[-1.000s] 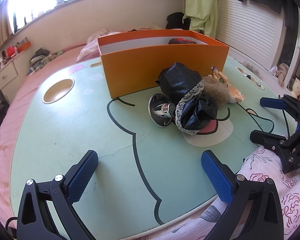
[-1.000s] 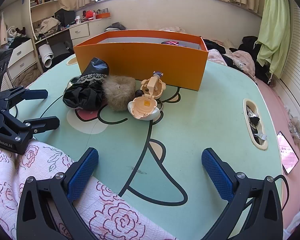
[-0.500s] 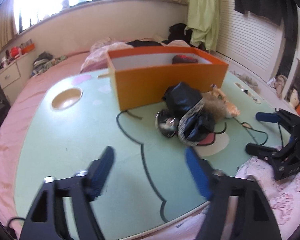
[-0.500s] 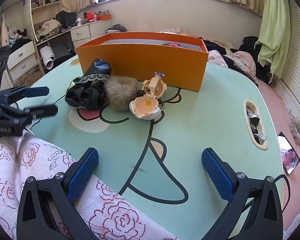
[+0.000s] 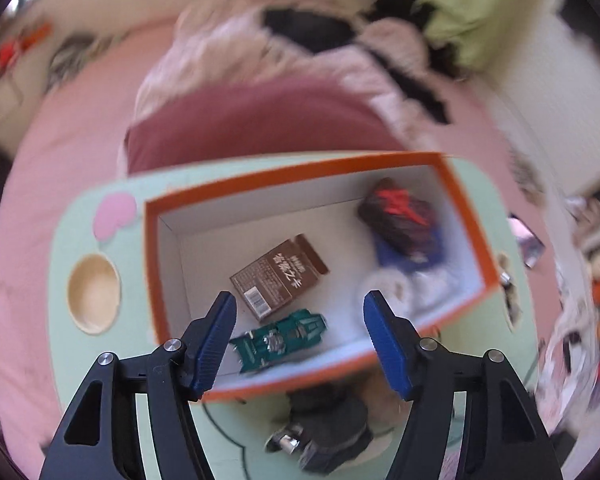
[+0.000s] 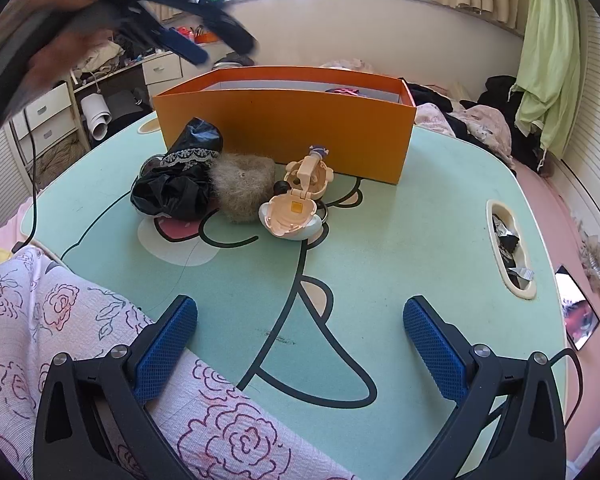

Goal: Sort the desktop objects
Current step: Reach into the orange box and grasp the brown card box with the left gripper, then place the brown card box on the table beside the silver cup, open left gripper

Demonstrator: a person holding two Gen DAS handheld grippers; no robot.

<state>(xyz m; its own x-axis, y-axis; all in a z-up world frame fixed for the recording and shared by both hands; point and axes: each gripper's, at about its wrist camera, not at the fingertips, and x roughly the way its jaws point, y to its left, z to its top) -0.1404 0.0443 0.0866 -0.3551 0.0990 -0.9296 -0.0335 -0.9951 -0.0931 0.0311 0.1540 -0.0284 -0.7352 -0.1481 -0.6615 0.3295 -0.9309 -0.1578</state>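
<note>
Left gripper (image 5: 300,336) is empty, jaws partly apart and opening, nothing between the pads; a second ago it sat low at the near table edge, now it's up over the orange box (image 5: 466,216), looking down into it. Right gripper (image 6: 300,344) hasn't moved: jaws wide, empty, parked over the floral cloth (image 6: 60,320) at the near edge. Box already holds a brown carton (image 5: 278,278), a green toy car (image 5: 282,338) and a dark red-marked bundle (image 5: 400,216) at far right. Still unsorted on the green table (image 6: 420,220), just in front of the box: black lace-trimmed fabric (image 6: 180,184), a furry tan pouch (image 6: 242,188), an open cream clamshell toy (image 6: 296,208). Probably a look-in, since no item went with it; pile remains.
</note>
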